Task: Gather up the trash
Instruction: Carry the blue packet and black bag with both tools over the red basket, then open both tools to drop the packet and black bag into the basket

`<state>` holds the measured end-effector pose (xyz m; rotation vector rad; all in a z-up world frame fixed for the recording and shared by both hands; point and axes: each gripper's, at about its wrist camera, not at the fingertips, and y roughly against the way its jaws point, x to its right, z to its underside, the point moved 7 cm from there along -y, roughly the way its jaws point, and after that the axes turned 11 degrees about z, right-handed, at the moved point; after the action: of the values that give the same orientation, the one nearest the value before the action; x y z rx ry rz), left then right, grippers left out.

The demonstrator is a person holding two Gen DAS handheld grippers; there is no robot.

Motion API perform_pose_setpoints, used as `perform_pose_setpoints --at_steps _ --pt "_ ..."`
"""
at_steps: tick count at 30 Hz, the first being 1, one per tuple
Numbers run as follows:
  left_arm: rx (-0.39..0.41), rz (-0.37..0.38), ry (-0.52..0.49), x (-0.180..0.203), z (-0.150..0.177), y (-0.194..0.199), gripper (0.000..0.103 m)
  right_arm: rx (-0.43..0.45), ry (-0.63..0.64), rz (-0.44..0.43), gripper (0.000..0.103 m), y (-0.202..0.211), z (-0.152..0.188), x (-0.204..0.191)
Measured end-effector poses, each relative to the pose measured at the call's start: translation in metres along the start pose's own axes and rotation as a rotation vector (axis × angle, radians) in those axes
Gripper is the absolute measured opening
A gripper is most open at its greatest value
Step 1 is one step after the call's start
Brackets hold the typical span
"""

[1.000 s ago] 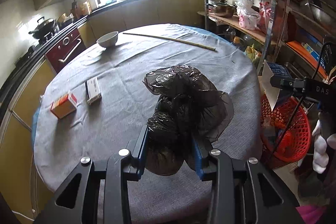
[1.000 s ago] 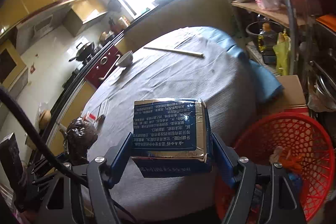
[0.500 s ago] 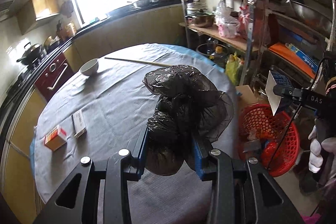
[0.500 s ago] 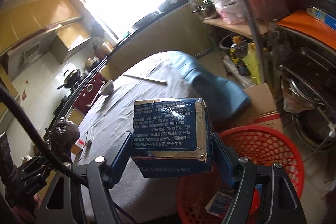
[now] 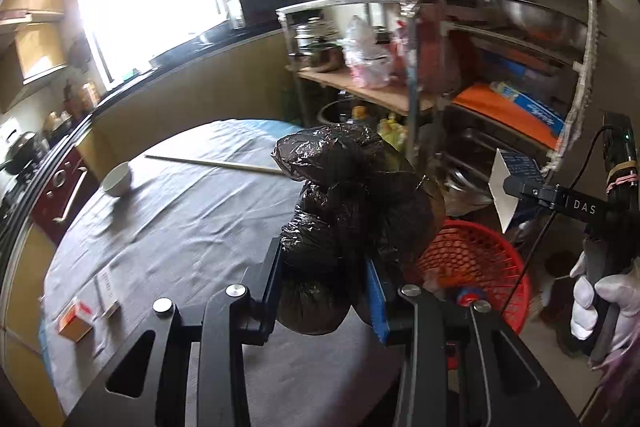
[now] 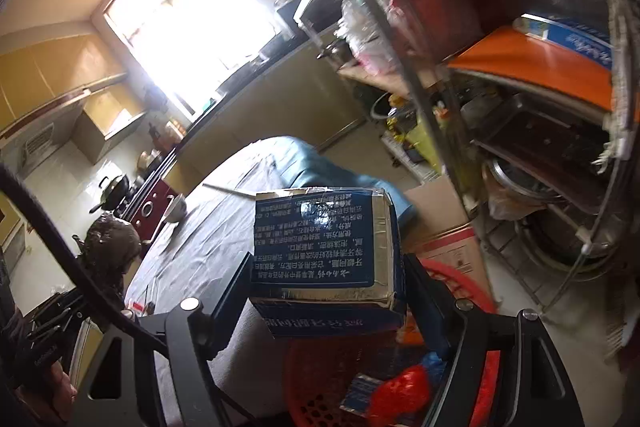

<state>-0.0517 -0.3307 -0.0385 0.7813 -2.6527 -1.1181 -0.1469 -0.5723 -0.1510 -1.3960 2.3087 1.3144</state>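
My left gripper [image 5: 326, 291] is shut on a crumpled black plastic bag [image 5: 352, 211] and holds it above the right edge of the round table [image 5: 180, 227]. My right gripper [image 6: 328, 299] is shut on a dark blue carton with white print [image 6: 320, 247] and holds it over the red mesh basket [image 6: 472, 283]. The basket also shows in the left wrist view [image 5: 480, 259], on the floor right of the table, with trash inside. The carton shows in the left wrist view [image 5: 516, 167], above the basket. An orange box [image 5: 74, 321] and a flat white box [image 5: 106, 285] lie on the table's left.
A white bowl [image 5: 117, 179] and a long thin stick [image 5: 216, 163] lie on the far side of the table. A metal shelf rack [image 5: 500, 47] full of pots stands right behind the basket. A cardboard box [image 6: 444, 223] sits on the floor beside it.
Both grippers have swung to the right, off the table and toward the red basket. The blue carton now hangs over the basket. Both grips are unchanged.
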Motion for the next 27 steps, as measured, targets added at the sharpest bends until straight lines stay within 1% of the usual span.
perform_pose_setpoints --at_steps 3,5,10,17,20,23,24,26,27 --pt "-0.003 0.036 -0.036 0.02 -0.004 -0.007 0.039 0.023 -0.019 0.021 0.076 0.009 -0.004 0.016" --pt "-0.005 0.075 -0.058 0.033 -0.005 -0.012 0.039 0.03 -0.041 0.04 0.076 0.015 -0.007 0.03" --pt "-0.033 0.128 -0.085 0.053 -0.003 -0.027 0.039 0.016 -0.061 0.075 0.076 0.019 -0.003 0.052" --pt "-0.117 0.187 -0.081 0.07 0.012 -0.053 0.039 -0.041 -0.081 0.095 0.076 0.01 0.015 0.069" --pt "-0.154 0.203 -0.082 0.076 0.022 -0.064 0.04 -0.067 -0.085 0.092 0.077 0.004 0.022 0.069" --pt "-0.208 0.231 -0.086 0.083 0.032 -0.077 0.041 -0.096 -0.093 0.08 0.078 -0.004 0.028 0.067" --pt "-0.22 0.232 -0.092 0.084 0.035 -0.079 0.045 -0.101 -0.096 0.077 0.078 -0.005 0.03 0.067" --pt "-0.24 0.223 -0.117 0.089 0.041 -0.084 0.048 -0.118 -0.106 0.071 0.078 -0.009 0.033 0.066" --pt "-0.244 0.221 -0.123 0.09 0.043 -0.084 0.054 -0.137 -0.119 0.063 0.078 -0.012 0.034 0.066"
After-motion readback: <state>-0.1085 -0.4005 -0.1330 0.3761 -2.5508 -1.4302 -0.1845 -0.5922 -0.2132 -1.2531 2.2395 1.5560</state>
